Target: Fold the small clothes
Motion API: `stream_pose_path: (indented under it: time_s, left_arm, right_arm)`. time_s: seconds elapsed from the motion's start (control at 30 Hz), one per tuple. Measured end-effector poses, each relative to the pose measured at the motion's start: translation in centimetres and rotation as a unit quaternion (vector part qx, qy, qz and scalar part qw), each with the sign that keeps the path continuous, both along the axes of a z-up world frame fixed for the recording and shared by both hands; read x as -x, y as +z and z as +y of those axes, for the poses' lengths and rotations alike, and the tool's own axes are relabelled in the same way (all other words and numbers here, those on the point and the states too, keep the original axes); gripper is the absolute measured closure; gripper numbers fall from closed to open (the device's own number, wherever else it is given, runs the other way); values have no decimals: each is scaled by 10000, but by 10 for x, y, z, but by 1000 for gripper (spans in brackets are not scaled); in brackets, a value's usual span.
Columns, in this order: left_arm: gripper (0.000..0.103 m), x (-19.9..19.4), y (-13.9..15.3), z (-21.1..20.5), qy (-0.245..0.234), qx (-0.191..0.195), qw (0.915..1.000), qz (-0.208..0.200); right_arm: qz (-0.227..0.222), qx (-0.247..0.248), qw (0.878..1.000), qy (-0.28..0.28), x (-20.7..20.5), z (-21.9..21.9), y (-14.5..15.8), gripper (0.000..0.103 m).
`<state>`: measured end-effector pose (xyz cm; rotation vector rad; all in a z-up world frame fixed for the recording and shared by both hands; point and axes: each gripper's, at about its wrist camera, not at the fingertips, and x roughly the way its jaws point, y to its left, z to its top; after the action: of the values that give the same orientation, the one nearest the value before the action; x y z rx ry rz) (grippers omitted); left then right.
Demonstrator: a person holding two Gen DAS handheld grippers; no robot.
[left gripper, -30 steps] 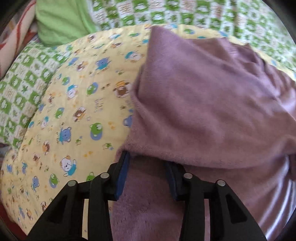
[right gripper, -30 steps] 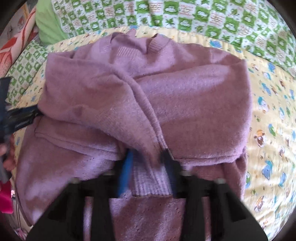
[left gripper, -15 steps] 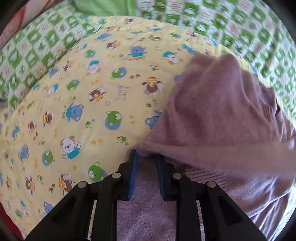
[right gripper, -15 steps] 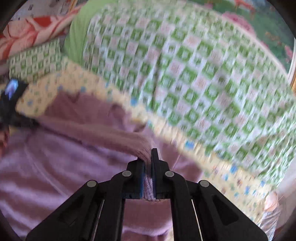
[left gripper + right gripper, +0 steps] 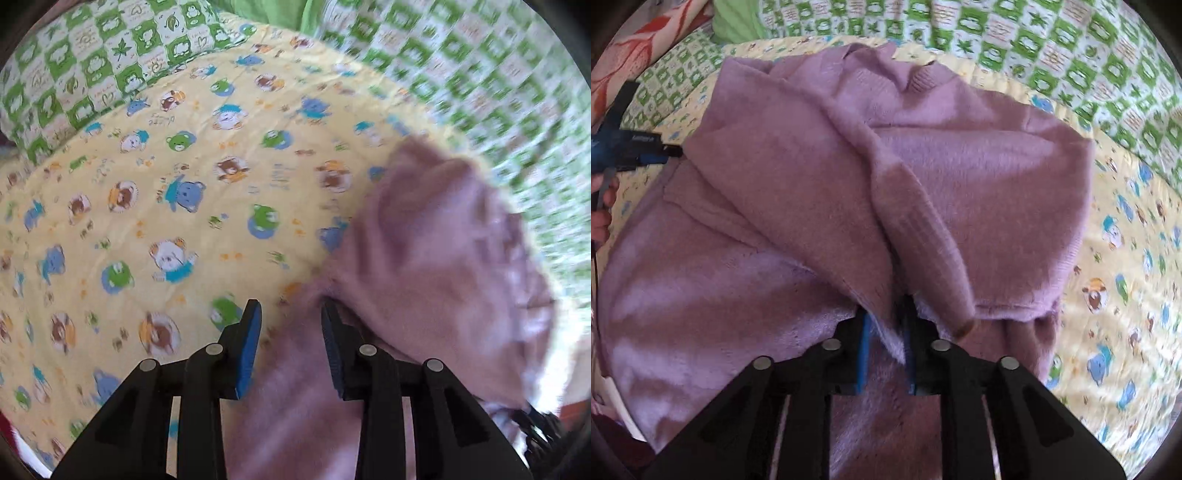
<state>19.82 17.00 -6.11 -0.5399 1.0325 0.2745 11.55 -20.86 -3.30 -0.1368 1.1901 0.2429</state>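
The purple sweater [image 5: 886, 192] is lying on the yellow blanket [image 5: 155, 206], stretching toward twelve o'clock from the right tongs [image 5: 886, 325], seemingly pinching its cuff. The left tongs [image 5: 290, 321] are gaping apart, sweater edge at two o'clock.

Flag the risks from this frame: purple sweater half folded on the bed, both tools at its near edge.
1. The left tool stands open with the purple sweater edge only against its right finger; closing may catch too little or pinch the yellow cartoon sheet.
2. The right tool has knit between its fingers, but whether it grips is unclear; the fabric may slip.
3. The cuffed sleeve lies loose across the bunched top and could slide, leaving a crooked fold.
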Motion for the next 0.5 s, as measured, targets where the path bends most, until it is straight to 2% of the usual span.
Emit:
stream_pose_path:
  time_s: [0.07, 0.13, 0.23, 0.3, 0.37, 0.43, 0.5]
  left_arm:
    - [60, 3, 9, -5, -154, 378, 9991, -121]
    - [53, 5, 10, -9, -238, 700, 9972, -105]
    - [51, -2, -3, -15, -182, 1308, 9912, 13]
    - [51, -18, -23, -13, -49, 1748, 9844, 194]
    - [51, -26, -36, -11, 97, 1901, 9812, 306]
    - [51, -29, -43, -7, 288, 2026, 9784, 292]
    - [49, -29, -48, 0, 510, 2231, 9733, 182]
  right_arm:
    - [-117, -195, 9997, -5, -3, 3, 15, 72]
    - [-250, -619, 9978, 43, -18, 13, 32, 63]
    - [-284, -1144, 9930, 74, -56, 38, 45, 62]
    - [-143, -1667, 9859, 95, -93, 61, 49, 62]
    - [170, -2123, 9770, 116, -130, 84, 48, 61]
    - [425, -2335, 9714, 108, -157, 111, 46, 60]
    - [601, -2427, 9681, 178, -188, 139, 44, 51]
